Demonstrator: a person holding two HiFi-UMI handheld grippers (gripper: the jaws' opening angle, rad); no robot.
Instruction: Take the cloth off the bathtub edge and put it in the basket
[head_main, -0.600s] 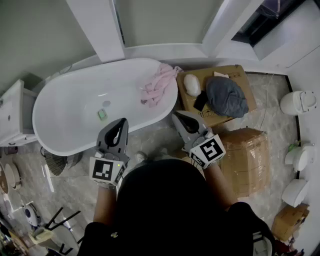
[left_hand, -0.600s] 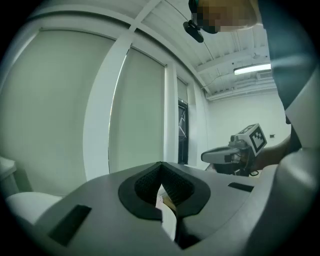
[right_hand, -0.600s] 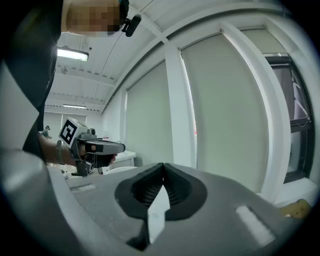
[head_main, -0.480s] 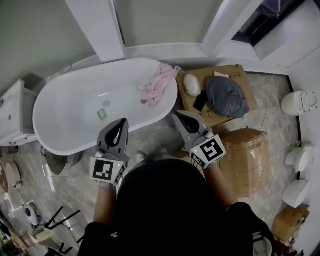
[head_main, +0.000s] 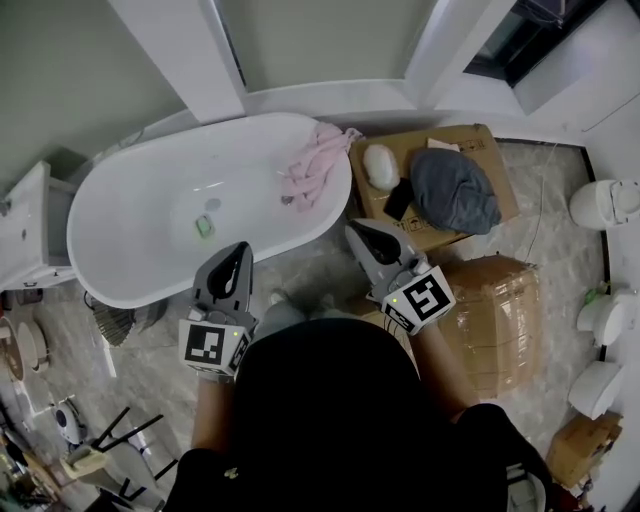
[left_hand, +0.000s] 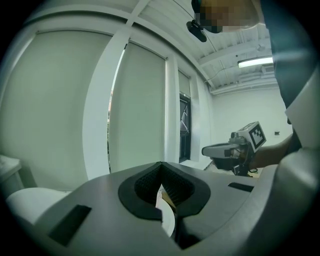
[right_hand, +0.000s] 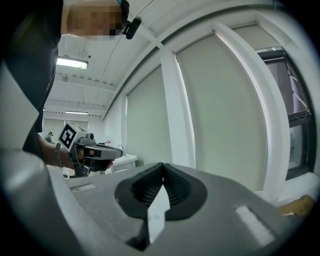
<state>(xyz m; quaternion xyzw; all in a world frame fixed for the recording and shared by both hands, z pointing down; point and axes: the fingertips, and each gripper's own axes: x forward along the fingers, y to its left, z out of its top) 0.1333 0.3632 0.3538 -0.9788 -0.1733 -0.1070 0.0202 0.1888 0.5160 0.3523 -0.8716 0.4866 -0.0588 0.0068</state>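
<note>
A pink cloth (head_main: 313, 165) hangs bunched over the right end rim of the white bathtub (head_main: 130, 240), part of it inside the tub. My left gripper (head_main: 243, 251) is held over the floor just in front of the tub, shut and empty. To its right, near the tub's right end, my right gripper (head_main: 356, 230) is also shut and empty. Both point up at the window wall in their own views, left gripper (left_hand: 161, 169) and right gripper (right_hand: 162, 169), and each sees the other. A dark woven basket-like thing (head_main: 116, 324) peeks out by the tub's lower left.
A cardboard box (head_main: 470, 140) right of the tub carries a grey bundle (head_main: 455, 190) and a white object (head_main: 380, 165). A brown wrapped parcel (head_main: 495, 310) stands below it. White toilets (head_main: 605, 205) line the right side. A small green item (head_main: 205, 227) lies in the tub.
The head view has shifted slightly; both grippers stay shut and keep almost the same places in front of the tub. The cloth has not moved.
</note>
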